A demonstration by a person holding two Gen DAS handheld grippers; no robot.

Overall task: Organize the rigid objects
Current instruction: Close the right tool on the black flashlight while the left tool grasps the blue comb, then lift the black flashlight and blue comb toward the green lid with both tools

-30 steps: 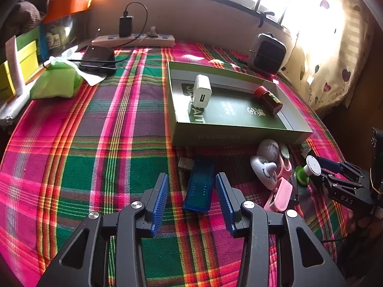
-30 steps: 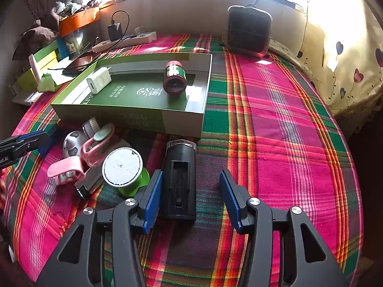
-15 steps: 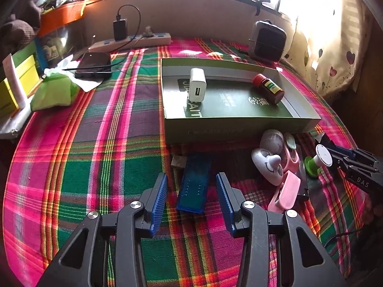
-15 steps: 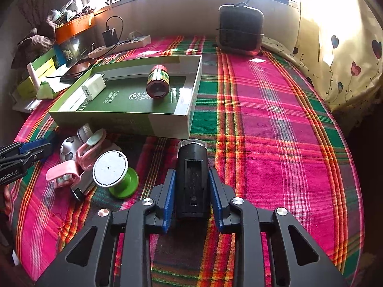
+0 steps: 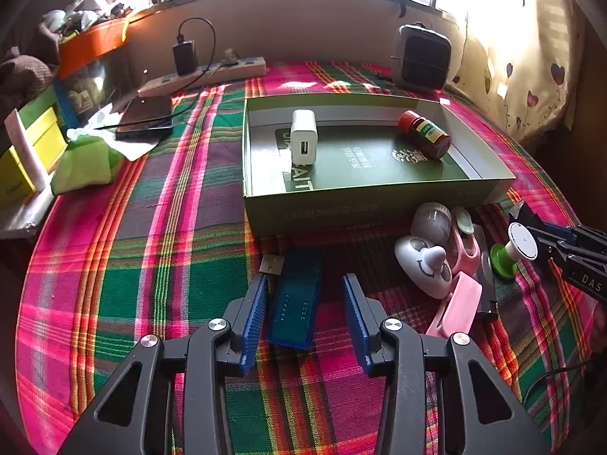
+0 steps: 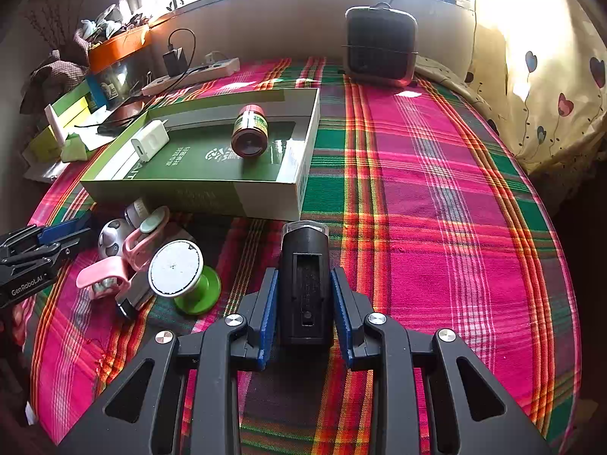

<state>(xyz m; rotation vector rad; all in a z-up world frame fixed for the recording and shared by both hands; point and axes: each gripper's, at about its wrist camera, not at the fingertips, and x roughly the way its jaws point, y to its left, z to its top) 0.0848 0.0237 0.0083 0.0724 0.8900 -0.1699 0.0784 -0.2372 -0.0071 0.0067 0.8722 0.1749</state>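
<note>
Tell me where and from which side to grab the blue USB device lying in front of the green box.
Grip the blue USB device across its two long flat sides, mid-body, coming from its near end, opposite the metal plug. It lies flat on the cloth, lengthwise between the left gripper fingers, which are open wider than it is. Closing there should catch parallel faces; the plug end is narrower and sits close to the green box.
</note>
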